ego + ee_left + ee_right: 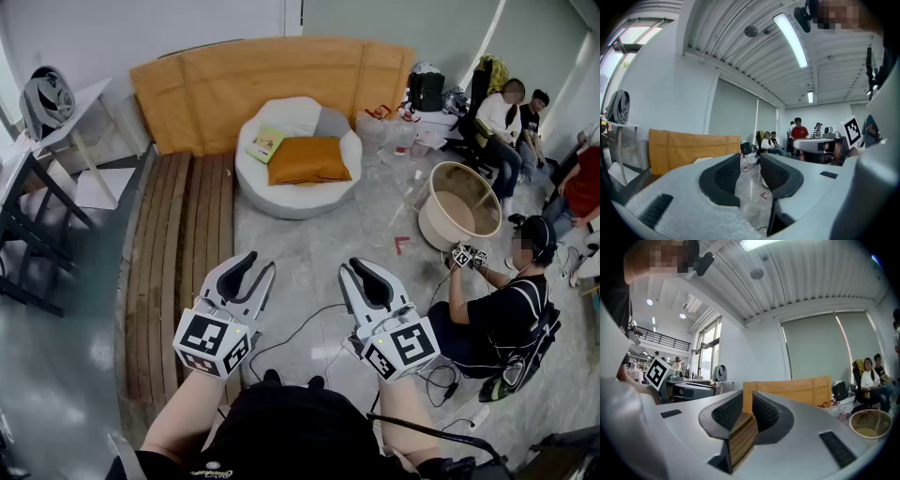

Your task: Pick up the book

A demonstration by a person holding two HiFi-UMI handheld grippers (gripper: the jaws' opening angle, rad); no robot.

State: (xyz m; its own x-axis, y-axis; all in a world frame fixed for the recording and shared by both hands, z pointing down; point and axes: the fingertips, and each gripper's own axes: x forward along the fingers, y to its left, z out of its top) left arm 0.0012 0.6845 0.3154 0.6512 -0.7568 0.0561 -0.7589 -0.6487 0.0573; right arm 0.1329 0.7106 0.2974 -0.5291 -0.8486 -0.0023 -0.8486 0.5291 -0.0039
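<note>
Holds left gripper [251, 270] and right gripper [361, 274] side by side, not touching, both level and pointing straight ahead. Shows 2 pairs of jaws drawn together, nothing between either. Extends left forearm [187, 414] and right forearm [401, 417] bare, roughly parallel.

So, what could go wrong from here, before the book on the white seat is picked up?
1. The book lies flat on the soft white seat, beside the orange cushion; a tool may push it away or catch the cushion instead.
2. The left tool and the right tool are both shut and far from the book; they must open before arriving.
3. A black cable lies across the way; a foot could catch it.
</note>
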